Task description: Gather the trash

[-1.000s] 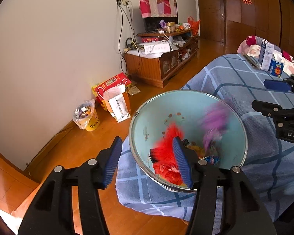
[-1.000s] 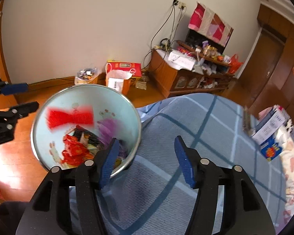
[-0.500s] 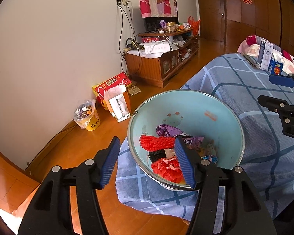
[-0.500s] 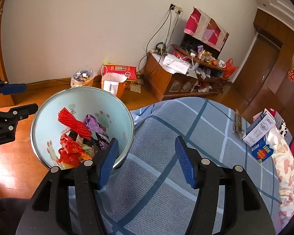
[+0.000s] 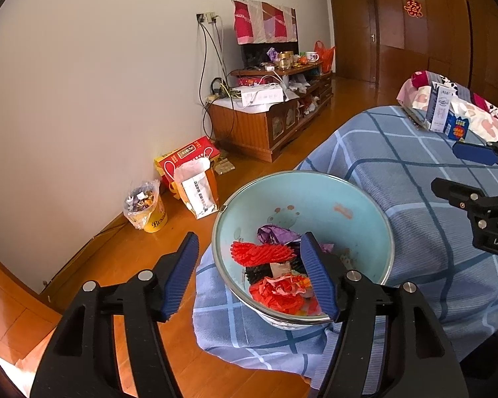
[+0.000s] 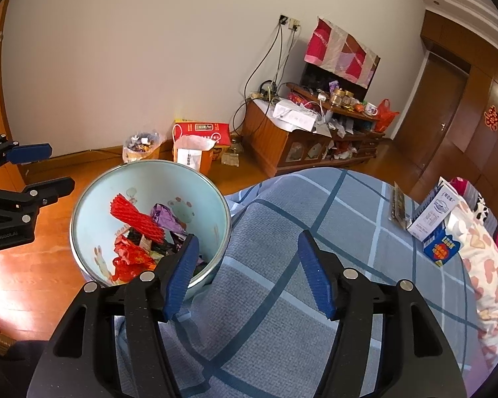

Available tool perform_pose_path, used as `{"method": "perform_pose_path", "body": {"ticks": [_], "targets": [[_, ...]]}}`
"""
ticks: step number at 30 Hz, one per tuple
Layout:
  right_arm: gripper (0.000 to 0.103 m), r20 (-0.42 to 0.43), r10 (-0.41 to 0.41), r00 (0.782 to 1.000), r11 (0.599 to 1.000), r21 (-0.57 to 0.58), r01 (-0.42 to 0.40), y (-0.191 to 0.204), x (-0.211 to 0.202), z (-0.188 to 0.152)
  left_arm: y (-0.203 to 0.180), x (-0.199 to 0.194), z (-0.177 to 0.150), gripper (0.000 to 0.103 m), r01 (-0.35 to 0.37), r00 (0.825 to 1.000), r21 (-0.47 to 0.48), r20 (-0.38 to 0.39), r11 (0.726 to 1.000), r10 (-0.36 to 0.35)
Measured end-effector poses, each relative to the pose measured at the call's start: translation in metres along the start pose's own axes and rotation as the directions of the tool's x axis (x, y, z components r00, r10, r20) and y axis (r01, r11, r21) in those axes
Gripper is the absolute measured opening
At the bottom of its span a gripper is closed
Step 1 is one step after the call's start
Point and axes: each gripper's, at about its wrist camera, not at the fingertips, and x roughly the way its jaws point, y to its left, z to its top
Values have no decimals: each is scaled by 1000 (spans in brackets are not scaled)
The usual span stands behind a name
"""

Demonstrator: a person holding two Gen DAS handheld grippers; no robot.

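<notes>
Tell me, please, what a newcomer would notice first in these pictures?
Probably the pale blue bin at the bed's edge, filled with bright trash: a red foam net on top, a purple wrapper behind it. Next, both grippers, left and right, hanging beside it with jaws open and empty.

You've got a pale blue basin (image 5: pixel 315 195) with a silver rim; inside it, red ribbed netting (image 5: pixel 260 253), a purple wrapper (image 5: pixel 275 233) and red crumpled paper (image 5: pixel 279 293). Under the basin, a blue plaid bedspread (image 6: pixel 315 219). Both grippers are black with blue pads (image 6: pixel 182 272).
</notes>
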Motion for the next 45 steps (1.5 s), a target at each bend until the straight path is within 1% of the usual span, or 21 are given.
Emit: {"method": "perform_pose_path", "body": {"ticks": [9, 19, 35, 37, 39, 45], "targets": [[62, 10, 1, 1000, 1000, 7, -2, 3, -7, 0, 2, -7, 3, 65, 0, 1000, -10, 20, 1000, 0], [62, 14, 2, 1000, 1000, 9, -2, 3, -10, 0, 7, -12, 5, 72, -5, 999, -34, 42, 999, 6], [62, 15, 1, 1000, 1000, 10, -1, 3, -10, 0, 10, -12, 5, 73, -1, 999, -36, 42, 999, 2], [62, 15, 1, 1000, 1000, 10, -1, 3, -10, 0, 9, -12, 5, 74, -4, 999, -36, 43, 999, 6], [62, 18, 0, 1000, 1000, 10, 0, 4, -11, 1, 10, -12, 6, 78, -6, 999, -39, 43, 999, 8], [62, 24, -1, 1000, 1000, 12, 1, 4, -14, 2, 10, -13, 7, 78, -7, 999, -41, 43, 999, 8]]}}
